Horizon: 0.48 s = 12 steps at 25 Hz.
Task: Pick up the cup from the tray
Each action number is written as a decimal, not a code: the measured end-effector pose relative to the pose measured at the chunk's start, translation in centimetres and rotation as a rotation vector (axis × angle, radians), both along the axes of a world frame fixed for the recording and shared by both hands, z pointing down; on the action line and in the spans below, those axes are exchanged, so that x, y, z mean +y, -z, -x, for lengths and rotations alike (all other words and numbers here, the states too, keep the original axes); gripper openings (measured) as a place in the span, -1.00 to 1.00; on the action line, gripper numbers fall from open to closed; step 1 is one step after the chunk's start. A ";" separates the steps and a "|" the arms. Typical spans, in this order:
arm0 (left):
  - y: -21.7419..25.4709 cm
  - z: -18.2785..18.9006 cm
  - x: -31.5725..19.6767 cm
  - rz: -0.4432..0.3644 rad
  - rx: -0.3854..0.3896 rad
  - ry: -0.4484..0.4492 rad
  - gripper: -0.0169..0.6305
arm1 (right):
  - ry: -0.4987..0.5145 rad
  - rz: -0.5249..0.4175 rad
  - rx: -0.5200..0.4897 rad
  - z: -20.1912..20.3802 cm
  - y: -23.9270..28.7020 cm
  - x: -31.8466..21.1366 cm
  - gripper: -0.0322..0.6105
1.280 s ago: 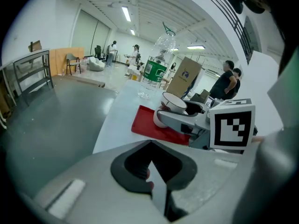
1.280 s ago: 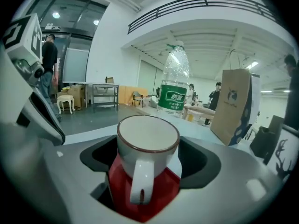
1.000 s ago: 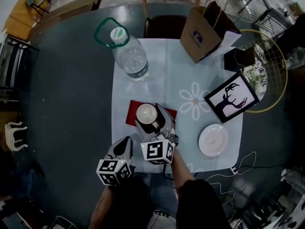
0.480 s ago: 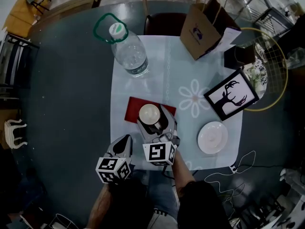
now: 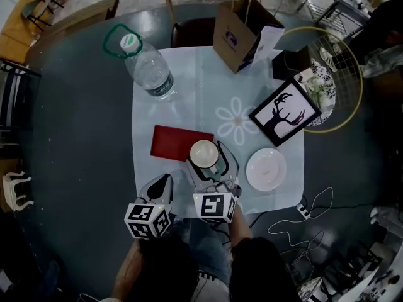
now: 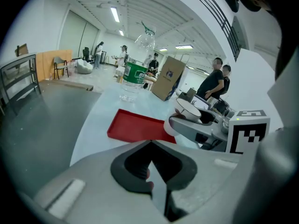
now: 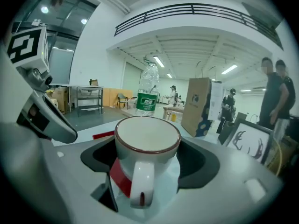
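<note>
The white cup (image 5: 204,153) with a dark red rim sits between the jaws of my right gripper (image 5: 206,160), which is shut on it. In the right gripper view the cup (image 7: 147,141) fills the gap, handle toward the camera, with the pads against its sides. It hangs over the right end of the red tray (image 5: 177,142), with nothing else on the tray. The left gripper view shows the tray (image 6: 135,127) bare and the cup (image 6: 190,109) off to its right. My left gripper (image 5: 162,187) is shut and empty, near the cloth's front edge, left of the cup.
A white saucer (image 5: 266,169) lies right of the cup. A water bottle (image 5: 148,70), a paper bag (image 5: 236,29) and a deer picture (image 5: 281,111) stand farther back on the pale cloth (image 5: 189,99). A wire basket (image 5: 330,74) is at the right. People stand in the background.
The right gripper has carried the cup rightward and up, from over the tray's middle to its right end. The left gripper has shifted a little along with it.
</note>
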<state>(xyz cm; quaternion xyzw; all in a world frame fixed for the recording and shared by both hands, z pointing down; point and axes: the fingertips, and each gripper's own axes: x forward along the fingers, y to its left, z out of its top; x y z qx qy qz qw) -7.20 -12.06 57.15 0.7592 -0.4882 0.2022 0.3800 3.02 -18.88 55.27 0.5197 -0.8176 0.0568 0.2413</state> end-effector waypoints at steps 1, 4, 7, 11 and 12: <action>0.3 -0.5 0.0 0.002 0.004 -0.011 -0.95 | -0.016 0.000 0.007 -0.9 0.2 0.3 0.40; 1.0 -2.0 0.3 0.006 0.012 -0.047 -0.95 | -0.061 -0.002 0.022 -3.2 0.7 1.3 0.40; 1.0 -3.4 0.4 -0.006 0.020 -0.086 -0.95 | -0.098 0.000 0.040 -5.1 1.0 2.1 0.40; 1.6 -4.7 0.2 -0.018 0.029 -0.127 -0.95 | -0.147 0.013 0.039 -6.8 0.7 3.0 0.40; 1.7 -4.8 0.2 -0.018 0.030 -0.134 -0.95 | -0.158 0.018 0.038 -7.1 0.5 3.3 0.40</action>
